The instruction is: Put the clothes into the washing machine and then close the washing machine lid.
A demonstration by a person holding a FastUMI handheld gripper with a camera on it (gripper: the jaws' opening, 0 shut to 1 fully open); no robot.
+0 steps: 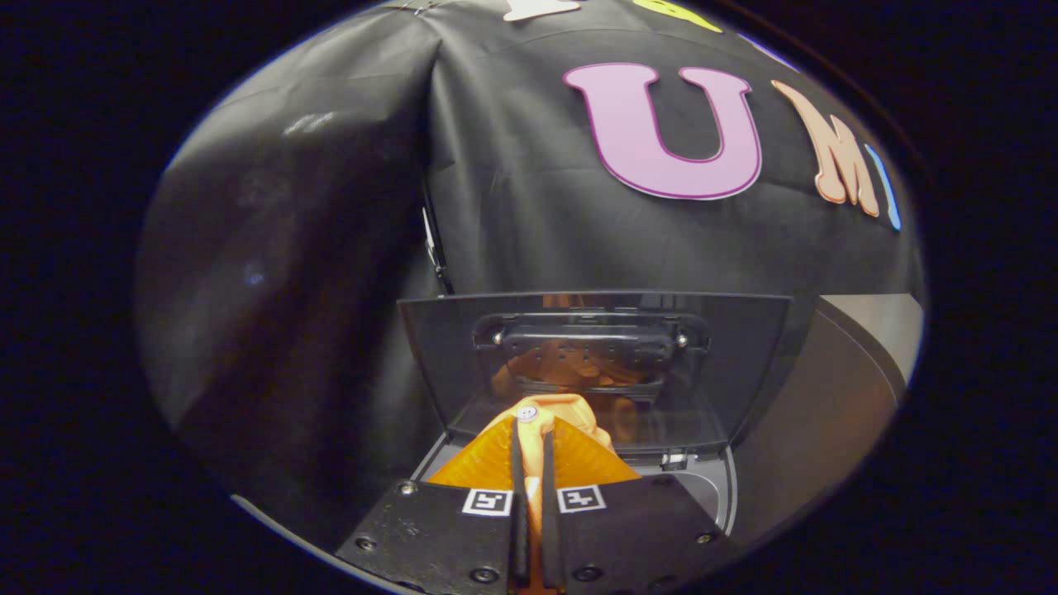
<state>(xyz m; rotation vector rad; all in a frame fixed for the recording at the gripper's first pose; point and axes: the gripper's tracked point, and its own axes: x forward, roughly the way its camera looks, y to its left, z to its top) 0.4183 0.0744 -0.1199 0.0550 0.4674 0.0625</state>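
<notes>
The gripper (pixel 533 430) is seen at the bottom centre of the picture, pointed forward and slightly upward. Its two fingers (pixel 518 463) are brought almost together, with only a narrow gap left between them. A fold of orange cloth (pixel 570 409) is pinched in this gap and is pressed from both sides. The two finger bodies are spread wide at the lower edge and are narrowed toward the tips.

Black cloth wall (pixel 512 207) at the back, hanging loose, full of soft folds and creases. One deep fold running down it, with a thin pale strip (pixel 429 235) peeking out along the fold. Faint shiny spots on the left part. Low on the right, a flat grey patch (pixel 876 326), half lit; hard to tell what.
</notes>
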